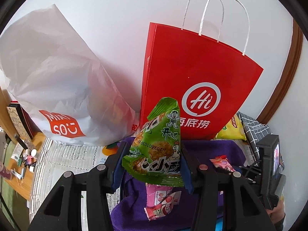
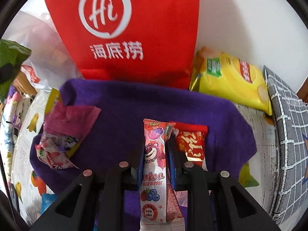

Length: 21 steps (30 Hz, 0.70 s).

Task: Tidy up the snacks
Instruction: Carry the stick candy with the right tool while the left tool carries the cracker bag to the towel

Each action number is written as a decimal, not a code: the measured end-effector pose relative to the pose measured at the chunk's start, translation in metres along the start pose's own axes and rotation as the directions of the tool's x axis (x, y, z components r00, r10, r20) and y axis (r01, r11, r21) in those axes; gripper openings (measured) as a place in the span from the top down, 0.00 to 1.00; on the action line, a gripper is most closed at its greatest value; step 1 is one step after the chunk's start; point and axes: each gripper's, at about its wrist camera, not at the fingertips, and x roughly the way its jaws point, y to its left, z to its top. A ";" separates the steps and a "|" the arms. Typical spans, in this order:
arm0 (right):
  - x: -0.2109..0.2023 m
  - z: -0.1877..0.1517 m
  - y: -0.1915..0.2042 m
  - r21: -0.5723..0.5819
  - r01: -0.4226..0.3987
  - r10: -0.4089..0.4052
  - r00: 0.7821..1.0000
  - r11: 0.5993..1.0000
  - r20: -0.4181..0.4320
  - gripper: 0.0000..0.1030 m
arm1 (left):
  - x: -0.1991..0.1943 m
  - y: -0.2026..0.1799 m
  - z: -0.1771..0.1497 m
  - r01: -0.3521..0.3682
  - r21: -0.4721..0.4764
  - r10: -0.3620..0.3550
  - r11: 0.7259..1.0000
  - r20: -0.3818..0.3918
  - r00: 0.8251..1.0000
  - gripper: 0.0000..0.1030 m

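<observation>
a tall red paper carrier bag (image 1: 192, 73) with white twine handles stands against the wall beside a white plastic shopping bag (image 1: 57, 80), likely the sorting targets. a purple fleece cloth (image 2: 154, 104) and yellow chip bag (image 2: 231, 79) crowd the desk. the left tool (image 1: 152, 159) clamps a green snack packet (image 1: 159, 140); the right tool (image 2: 155, 154) pinches a pink candy stick wrapper (image 2: 154, 154), lifted clear for bagging.

Black claw (image 1: 152, 165) arms, blue pads (image 1: 187, 173), round silver rivets.
</observation>
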 end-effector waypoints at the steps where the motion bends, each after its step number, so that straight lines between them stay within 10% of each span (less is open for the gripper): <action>1: 0.001 0.000 -0.001 0.002 0.003 -0.003 1.000 1.000 -0.004 0.78 | 0.000 -0.001 0.000 0.000 0.003 0.000 1.000 -0.001 1.000 0.54; 21: -0.022 0.003 -0.007 0.045 -0.065 0.065 0.998 0.997 0.007 0.70 | 0.013 -0.016 -0.007 0.002 0.031 0.000 1.000 -0.056 0.998 0.54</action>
